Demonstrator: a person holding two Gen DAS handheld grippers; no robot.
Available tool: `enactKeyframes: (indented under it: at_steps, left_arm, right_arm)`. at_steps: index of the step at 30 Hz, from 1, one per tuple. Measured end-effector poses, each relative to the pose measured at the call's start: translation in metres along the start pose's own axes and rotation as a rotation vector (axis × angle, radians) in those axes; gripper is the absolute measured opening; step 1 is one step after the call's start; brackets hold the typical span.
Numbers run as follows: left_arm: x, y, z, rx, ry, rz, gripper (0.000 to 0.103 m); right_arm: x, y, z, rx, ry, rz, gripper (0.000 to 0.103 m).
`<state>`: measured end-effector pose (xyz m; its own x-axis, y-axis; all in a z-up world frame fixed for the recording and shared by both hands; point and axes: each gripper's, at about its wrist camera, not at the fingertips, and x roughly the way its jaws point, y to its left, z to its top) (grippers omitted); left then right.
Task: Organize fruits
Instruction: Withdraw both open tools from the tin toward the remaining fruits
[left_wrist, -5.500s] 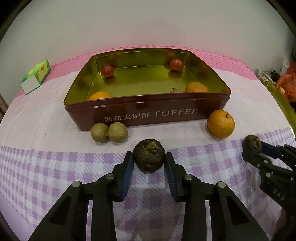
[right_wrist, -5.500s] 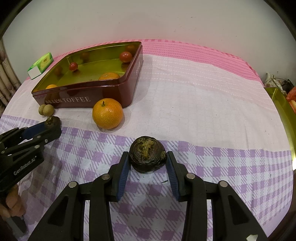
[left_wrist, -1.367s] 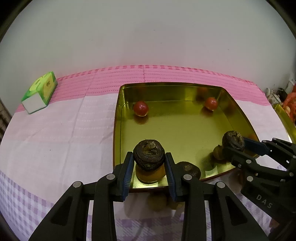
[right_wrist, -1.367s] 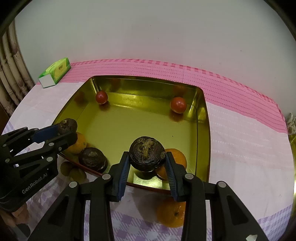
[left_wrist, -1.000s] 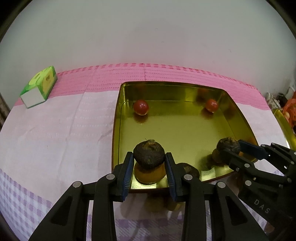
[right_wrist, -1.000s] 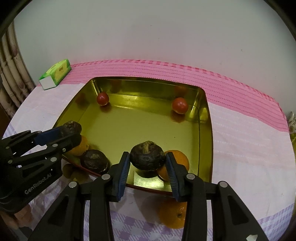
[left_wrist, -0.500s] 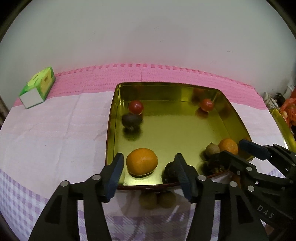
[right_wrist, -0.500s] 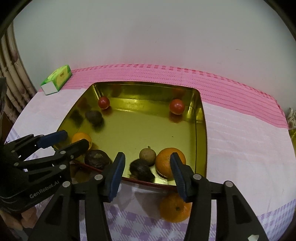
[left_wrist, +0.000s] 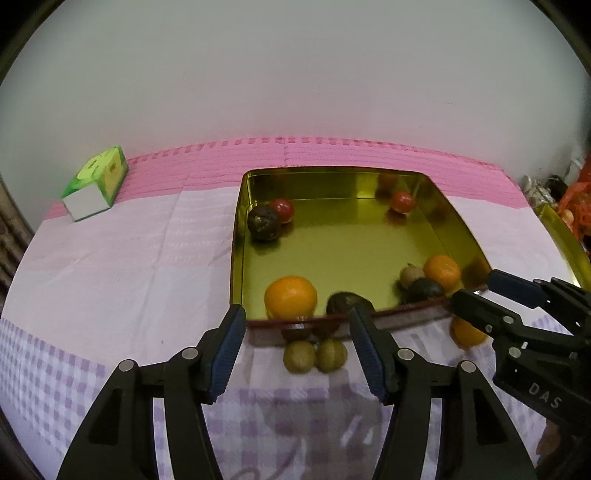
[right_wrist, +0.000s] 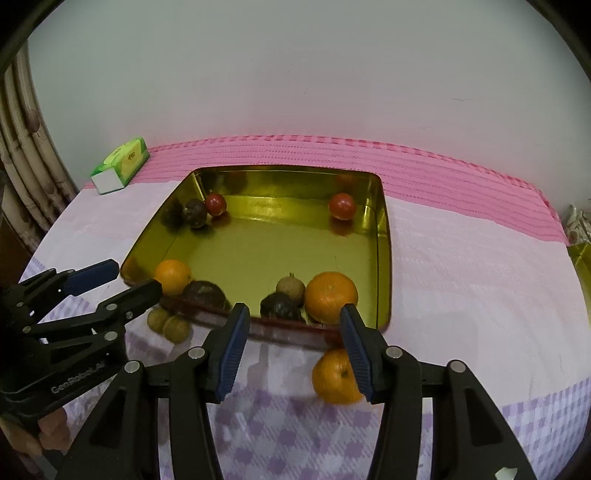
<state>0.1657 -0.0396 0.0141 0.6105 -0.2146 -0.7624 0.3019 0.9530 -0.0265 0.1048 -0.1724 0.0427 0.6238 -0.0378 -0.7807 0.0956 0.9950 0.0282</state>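
The gold-lined toffee tin (left_wrist: 351, 240) (right_wrist: 277, 240) holds several fruits. A dark round fruit (left_wrist: 263, 222) (right_wrist: 195, 212) rests against a red tomato (left_wrist: 281, 209) at the far left. Another dark fruit (right_wrist: 280, 306) (left_wrist: 424, 289) lies by the near wall, beside a small brown fruit (right_wrist: 290, 289) and an orange (right_wrist: 331, 295). A third dark fruit (left_wrist: 347, 302) sits next to a second orange (left_wrist: 290, 297). My left gripper (left_wrist: 297, 325) (right_wrist: 131, 278) and right gripper (right_wrist: 293, 321) (left_wrist: 476, 291) hover open and empty over the tin's near edge.
Outside the tin, two greenish-brown longans (left_wrist: 314, 355) (right_wrist: 168, 325) and an orange (right_wrist: 336, 376) lie on the checked cloth against its front wall. A green tissue box (left_wrist: 96, 183) sits at the far left. A second gold tin's edge (left_wrist: 565, 236) shows at the right.
Both grippers opened and let go of their dark fruits, which dropped into the tin. The left one rolled to the far-left tomato. Both grippers drew back slightly.
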Motion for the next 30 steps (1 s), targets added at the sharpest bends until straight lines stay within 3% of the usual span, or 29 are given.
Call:
enactKeyframes:
  at_steps: [9,16,30]
  left_arm:
    - [-0.019,0.000,-0.038,0.005,0.027,0.003,0.059]
    - [-0.004,0.005,-0.070,-0.022,0.103,0.013,0.059]
    - [0.012,0.004,-0.076,-0.006,0.109,0.026,0.059]
  right_arm:
    - [-0.023,-0.009,-0.038,0.022,0.019,0.001,0.048]
    - [-0.019,-0.019,-0.071,0.044,0.084,-0.011,0.048]
    - [0.000,-0.026,-0.079,0.065,0.120,-0.026,0.048]
